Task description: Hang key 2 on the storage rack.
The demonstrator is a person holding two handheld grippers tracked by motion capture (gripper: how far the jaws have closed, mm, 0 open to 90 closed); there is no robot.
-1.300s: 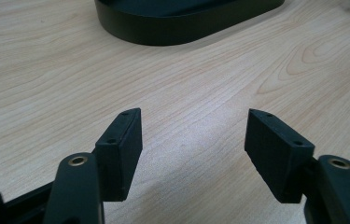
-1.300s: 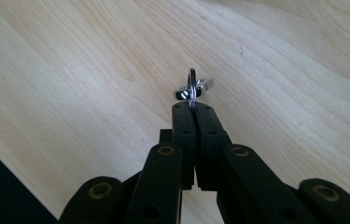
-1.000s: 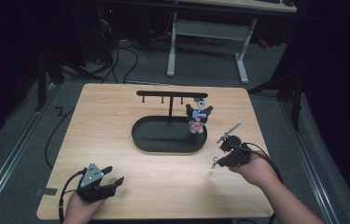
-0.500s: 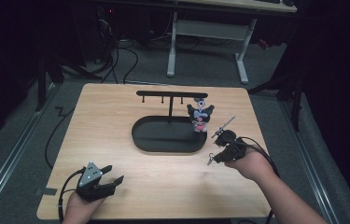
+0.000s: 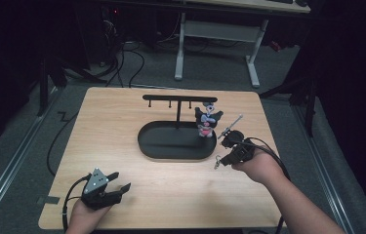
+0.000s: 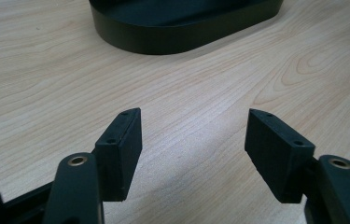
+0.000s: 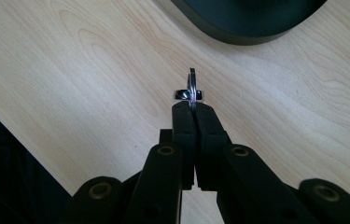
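Observation:
A black stand has an oval base [image 5: 171,146] [image 6: 182,32] [image 7: 252,23] and a T-shaped bar with hooks [image 5: 179,99]. A small black-and-pink plush figure [image 5: 206,121] is at the bar's right end, over the base. To the right of the base, my right gripper [image 5: 221,160] [image 7: 192,106] is shut on a small metal key ring [image 5: 216,162] [image 7: 192,86], which sticks out past its tips above the wood. My left gripper [image 5: 121,180] [image 6: 193,135] is near the table's front left, open, with nothing between its jaws.
The wooden table [image 5: 122,126] ends close behind the right hand and in front of the left hand. Cables [image 5: 53,141] trail off the left side. A white desk frame [image 5: 214,34] stands on the floor beyond the far edge.
The right hand, with the ring still pinched, has risen a little and drifted toward the stand's right end. The left gripper has stayed put.

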